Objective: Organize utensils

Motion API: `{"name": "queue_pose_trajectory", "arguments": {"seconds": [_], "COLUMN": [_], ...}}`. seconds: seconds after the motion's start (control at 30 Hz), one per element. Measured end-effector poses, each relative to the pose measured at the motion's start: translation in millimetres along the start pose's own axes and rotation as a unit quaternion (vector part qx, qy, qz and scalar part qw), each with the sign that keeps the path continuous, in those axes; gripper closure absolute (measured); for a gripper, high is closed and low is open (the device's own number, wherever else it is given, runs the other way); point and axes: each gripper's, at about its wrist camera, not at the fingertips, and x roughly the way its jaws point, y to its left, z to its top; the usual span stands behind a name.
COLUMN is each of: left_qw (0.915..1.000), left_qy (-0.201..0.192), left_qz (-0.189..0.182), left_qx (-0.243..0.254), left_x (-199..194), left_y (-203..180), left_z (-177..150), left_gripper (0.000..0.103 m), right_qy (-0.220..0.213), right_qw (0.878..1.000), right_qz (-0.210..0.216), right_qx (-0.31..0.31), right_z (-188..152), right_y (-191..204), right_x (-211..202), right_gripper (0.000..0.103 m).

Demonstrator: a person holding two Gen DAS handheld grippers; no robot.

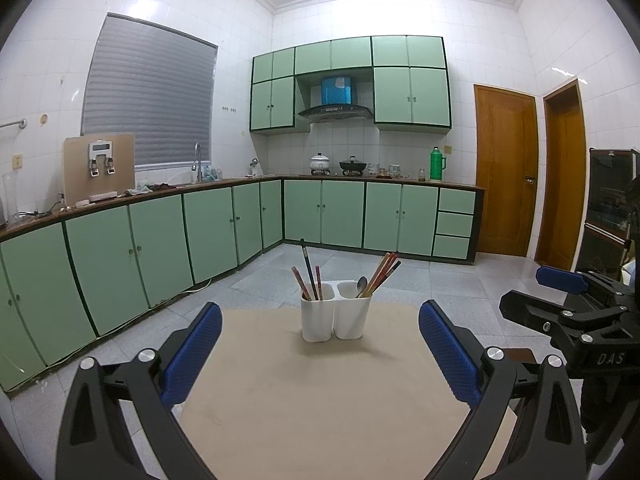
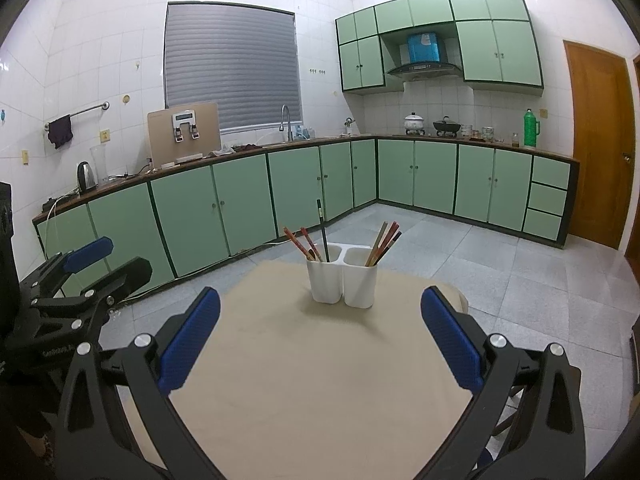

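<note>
Chopsticks, red and tan wooden ones, stand in both cups of the white plastic two-cup utensil holder (image 1: 335,311) at the far end of the beige table (image 1: 320,400). A metal spoon (image 1: 362,285) sits in the holder's right cup among one bundle (image 1: 382,274), and a dark chopstick (image 1: 309,270) leans in the left. Both grippers, left (image 1: 320,354) and right (image 2: 320,338), hover spread wide and empty, well short of the holder. I'd pinch one stick high up, near its tip, and lift it straight out so the holder doesn't tip.
</note>
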Motion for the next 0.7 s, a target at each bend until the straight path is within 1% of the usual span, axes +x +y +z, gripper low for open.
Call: {"name": "queue_pose_trajectory", "arguments": {"seconds": [0.7], "left_qw": [1.0000], "left_qy": [0.004], "left_qz": [0.000], "left_qx": [0.004], "left_x": [1.9], "left_y": [-2.7], "left_z": [-0.3], "left_gripper": [0.006], "right_qy": [0.002], "right_qw": [1.000], "right_qz": [0.000], "right_qx": [-0.001], "right_z": [-0.4], "right_y": [1.4], "right_x": [1.5], "right_gripper": [0.005]}}
